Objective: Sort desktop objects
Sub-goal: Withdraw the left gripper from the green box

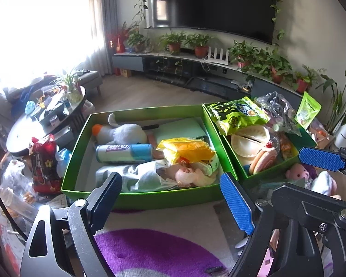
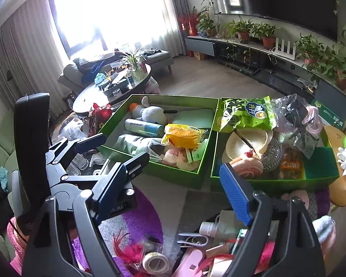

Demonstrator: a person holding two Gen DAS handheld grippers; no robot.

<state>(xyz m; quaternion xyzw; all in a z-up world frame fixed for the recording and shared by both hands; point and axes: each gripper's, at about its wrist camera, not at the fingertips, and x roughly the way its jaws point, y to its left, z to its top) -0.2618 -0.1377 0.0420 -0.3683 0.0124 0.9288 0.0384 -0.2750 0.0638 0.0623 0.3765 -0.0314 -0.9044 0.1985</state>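
In the left wrist view, the left gripper [image 1: 170, 198] is being held spread wide with nothing between its blue pads, poised above the near wall of the left green box [image 1: 150, 196], which is already being filled with a plush duck [image 1: 124, 132], a rolled tube [image 1: 124, 153] and a yellow packet [image 1: 186, 150]; the right green box [image 1: 268, 170] is standing just beside it, crowded with a green snack bag [image 1: 237, 113] and round dumplings [image 1: 249, 143]. The next pick is probably being lined up here, so the pads are best kept wide until one item is fully straddled (the soft bags are likely to be crushed or dragged otherwise). In the right wrist view, the right gripper [image 2: 184, 189] is likewise being held spread and empty, hovering over the seam between the two boxes, while unsorted things are lying below it on the purple rug [image 2: 140, 221]: a tape roll [image 2: 155, 263], a white bottle [image 2: 221, 227] and a red feather [image 2: 126, 250]. One loose piece at a time should be approached from above, and the other gripper, seen at the left, should be kept clear.
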